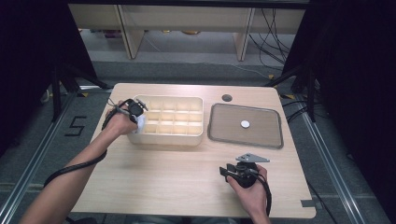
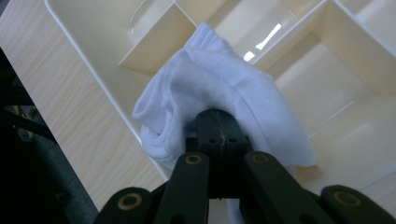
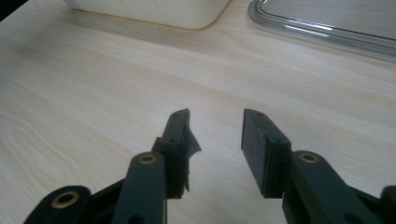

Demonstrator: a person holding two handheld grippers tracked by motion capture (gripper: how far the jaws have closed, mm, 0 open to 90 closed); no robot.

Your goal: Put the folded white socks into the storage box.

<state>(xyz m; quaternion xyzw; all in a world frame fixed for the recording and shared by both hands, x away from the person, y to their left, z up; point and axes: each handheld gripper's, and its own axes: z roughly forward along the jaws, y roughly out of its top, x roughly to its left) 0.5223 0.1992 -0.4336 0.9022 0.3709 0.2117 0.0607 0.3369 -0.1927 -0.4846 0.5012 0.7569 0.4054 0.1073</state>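
Two grippers, left fingers (image 2: 217, 123) clamped on white sock (image 2: 224, 88) hiding their tips, right fingers (image 3: 217, 140) apart, empty.

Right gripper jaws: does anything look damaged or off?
Yes. On the right gripper, one pad has a frayed, torn edge with a flap sticking out; the other pad looks clean. Its jaws stand open over bare table.

Parted fingers (image 3: 263, 149) above bare table (image 3: 93, 88)
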